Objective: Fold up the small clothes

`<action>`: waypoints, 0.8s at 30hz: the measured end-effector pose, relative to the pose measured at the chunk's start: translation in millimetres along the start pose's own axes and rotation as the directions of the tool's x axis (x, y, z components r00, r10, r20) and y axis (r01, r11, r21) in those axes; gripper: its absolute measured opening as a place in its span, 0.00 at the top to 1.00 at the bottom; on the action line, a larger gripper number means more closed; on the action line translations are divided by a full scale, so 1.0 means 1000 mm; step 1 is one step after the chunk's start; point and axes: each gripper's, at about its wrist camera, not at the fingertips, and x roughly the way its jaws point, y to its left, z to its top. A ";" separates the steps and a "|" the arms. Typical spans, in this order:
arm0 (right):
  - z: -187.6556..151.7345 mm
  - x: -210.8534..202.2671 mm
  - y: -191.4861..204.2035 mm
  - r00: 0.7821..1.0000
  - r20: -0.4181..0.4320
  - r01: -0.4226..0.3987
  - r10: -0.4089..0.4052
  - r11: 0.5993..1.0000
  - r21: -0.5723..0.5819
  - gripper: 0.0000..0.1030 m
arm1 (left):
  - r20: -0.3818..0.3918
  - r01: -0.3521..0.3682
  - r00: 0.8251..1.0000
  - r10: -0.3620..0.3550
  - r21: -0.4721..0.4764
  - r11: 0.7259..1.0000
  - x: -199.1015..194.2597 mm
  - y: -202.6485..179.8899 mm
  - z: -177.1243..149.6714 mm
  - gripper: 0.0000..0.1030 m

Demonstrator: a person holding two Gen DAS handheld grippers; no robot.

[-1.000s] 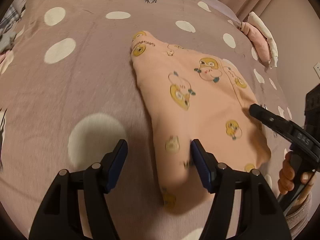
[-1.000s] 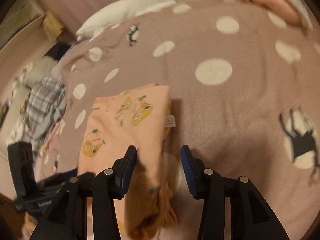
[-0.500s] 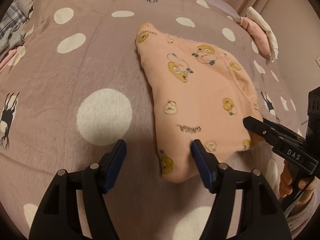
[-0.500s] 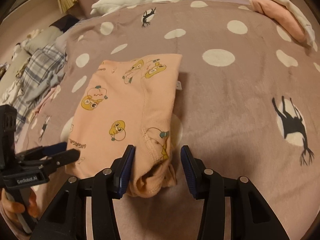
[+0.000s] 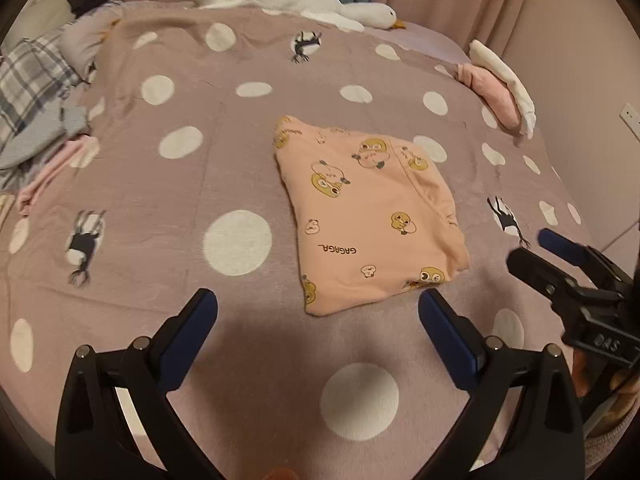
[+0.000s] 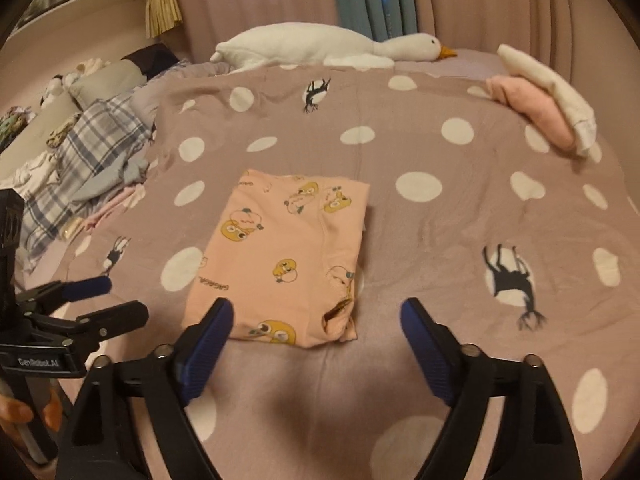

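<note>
A folded peach garment (image 5: 368,216) printed with yellow cartoon ducks lies flat on the polka-dot bedspread (image 5: 160,184). My left gripper (image 5: 316,302) hovers just short of its near edge, jaws opening wide, pads touching nothing. In the right wrist view the same garment (image 6: 288,248) lies ahead of my right gripper (image 6: 316,308), whose jaws are also opening. Its left finger stands over the cloth's near corner without pressing it. Each gripper shows in the other's view: the right gripper (image 5: 530,246) at the right edge, the left gripper (image 6: 122,296) at the left, each in a person's hand.
A white plush goose (image 6: 320,46) lies along the far edge of the bed. Folded pink and white clothes (image 6: 540,108) sit at the far right. A heap of plaid and grey clothes (image 6: 88,148) is piled at the left. Curtains hang behind.
Both grippers have let go of the garment's near edge, spread their jaws wide and drawn back and up. The garment now lies flat and folded.
</note>
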 end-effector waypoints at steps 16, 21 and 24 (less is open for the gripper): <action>-0.005 -0.006 0.025 0.999 -0.029 0.045 -0.046 0.999 -0.010 0.01 | -0.002 -0.149 0.989 0.149 -0.018 0.989 -0.027 0.002 -0.016 0.01; -0.007 -0.012 0.029 0.999 -0.023 0.044 -0.044 0.999 -0.016 0.01 | 0.002 -0.163 0.987 0.163 -0.016 0.987 -0.030 0.003 -0.017 0.01; -0.006 -0.014 0.029 0.999 -0.017 0.049 -0.050 0.999 -0.019 0.01 | 0.011 -0.156 0.988 0.156 -0.020 0.988 -0.032 0.002 -0.016 0.01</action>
